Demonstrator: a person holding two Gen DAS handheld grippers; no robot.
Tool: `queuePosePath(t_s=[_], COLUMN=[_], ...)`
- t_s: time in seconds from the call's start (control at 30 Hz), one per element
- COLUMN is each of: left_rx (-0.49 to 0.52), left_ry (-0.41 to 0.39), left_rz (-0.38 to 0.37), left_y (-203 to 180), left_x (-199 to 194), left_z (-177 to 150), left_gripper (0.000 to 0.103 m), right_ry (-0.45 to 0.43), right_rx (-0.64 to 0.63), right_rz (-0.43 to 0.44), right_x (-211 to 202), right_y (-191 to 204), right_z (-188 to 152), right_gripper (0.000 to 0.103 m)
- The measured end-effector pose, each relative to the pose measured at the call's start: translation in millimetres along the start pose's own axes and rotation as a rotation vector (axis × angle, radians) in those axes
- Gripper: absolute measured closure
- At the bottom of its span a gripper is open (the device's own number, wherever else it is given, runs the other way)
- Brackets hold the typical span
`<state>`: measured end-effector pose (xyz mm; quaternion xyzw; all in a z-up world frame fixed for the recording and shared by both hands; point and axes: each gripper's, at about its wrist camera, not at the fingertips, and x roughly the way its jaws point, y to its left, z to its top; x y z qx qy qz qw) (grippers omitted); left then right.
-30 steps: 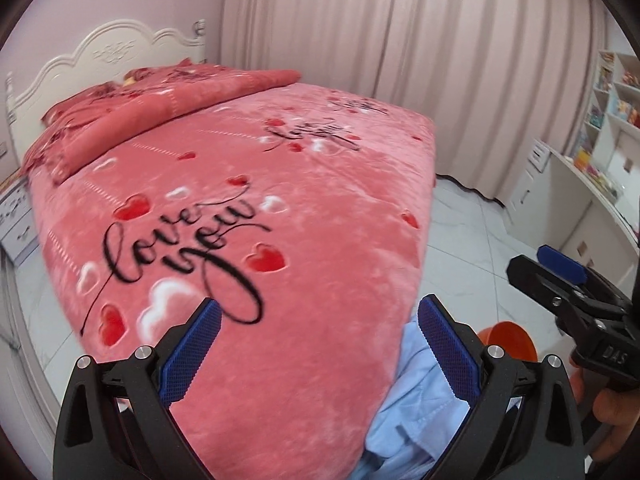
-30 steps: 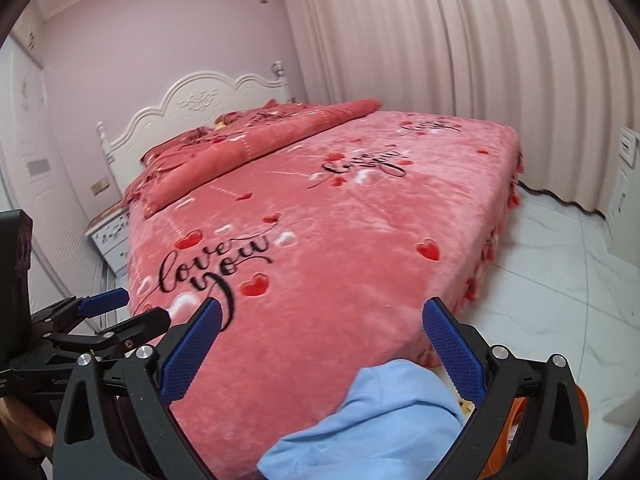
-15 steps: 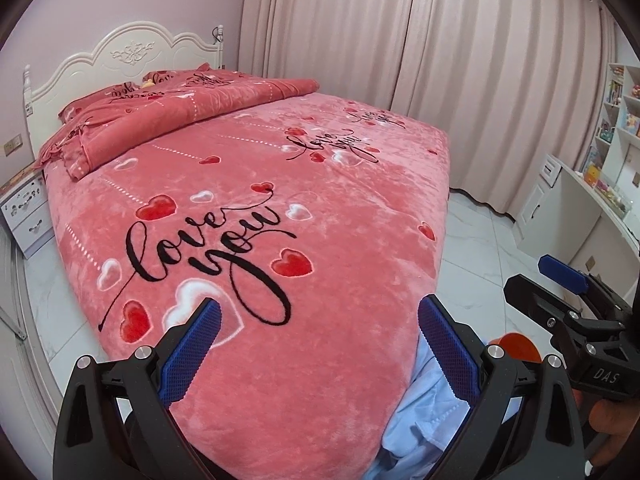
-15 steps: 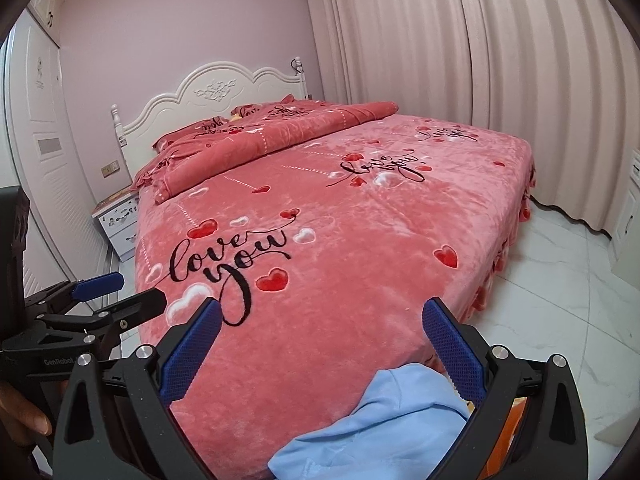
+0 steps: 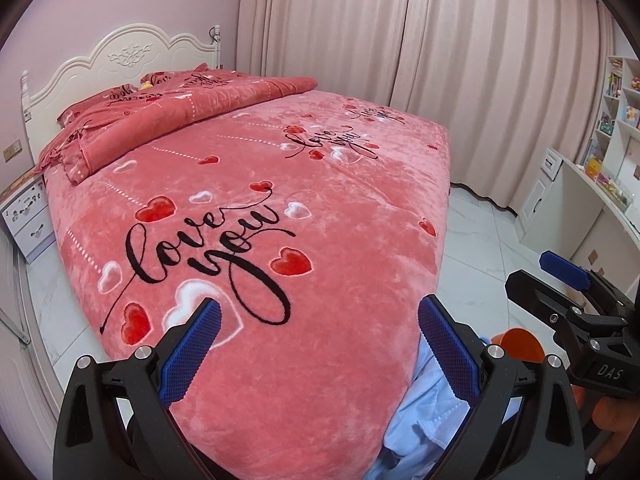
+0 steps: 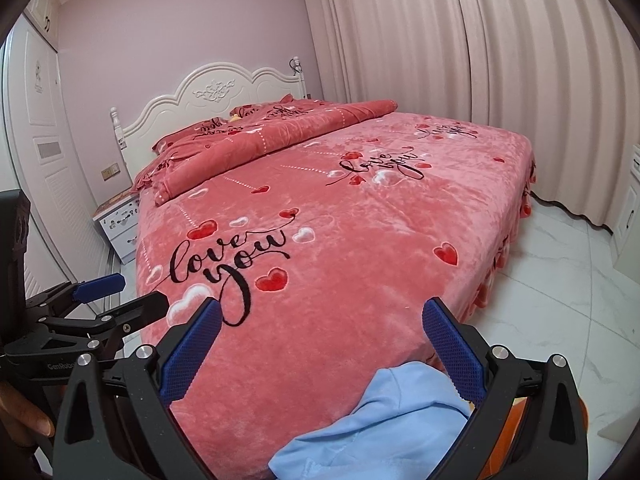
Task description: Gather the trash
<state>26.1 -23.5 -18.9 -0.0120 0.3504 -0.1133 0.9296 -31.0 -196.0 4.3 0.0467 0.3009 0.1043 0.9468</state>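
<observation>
No trash shows in either view. My left gripper is open and empty, held above the foot of a bed with a pink "love you" blanket. My right gripper is open and empty too, over the same end of the bed. Each gripper shows in the other's view: the right one at the right edge, the left one at the left edge. A light blue cloth lies at the bed's foot under my grippers; it also shows in the left wrist view.
A folded pink quilt and a white headboard are at the far end. A white nightstand stands left of the bed. Curtains cover the far wall. A white desk with shelves is right. An orange object sits low right.
Both grippers have drawn back and risen, so more of the bed, headboard and nightstand shows. Both stay open and empty.
</observation>
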Motion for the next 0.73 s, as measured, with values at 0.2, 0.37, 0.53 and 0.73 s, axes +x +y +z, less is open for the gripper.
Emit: queuePosePath(t_s=[0.2,0.37,0.53,0.73], left_rx=[0.009,0.014,0.018,0.012], left_ry=[0.011,0.014,0.025,0.038], left_rz=[-0.005,0.001,0.012,0.018], left_y=[-3.0,-4.0,-4.7,-3.4], left_x=[1.3,1.4,3.5,5.8], left_z=[-0.7,-1.0,-1.2,-2.7], left_gripper=[0.006,0.006,0.006,0.006], right_ry=[0.001,0.004,0.011,0.017], right_rx=[0.005,0.007,0.018,0.026], right_rz=[-0.001,-0.002,-0.001,0.001], right_x=[1.2,1.7,3.8,5.7], right_y=[0.2,-0.1,-1.5,-2.0], right_z=[-1.2,-2.3,-4.7,-6.4], right_gripper=[0.005,0.005,0.005,0.005])
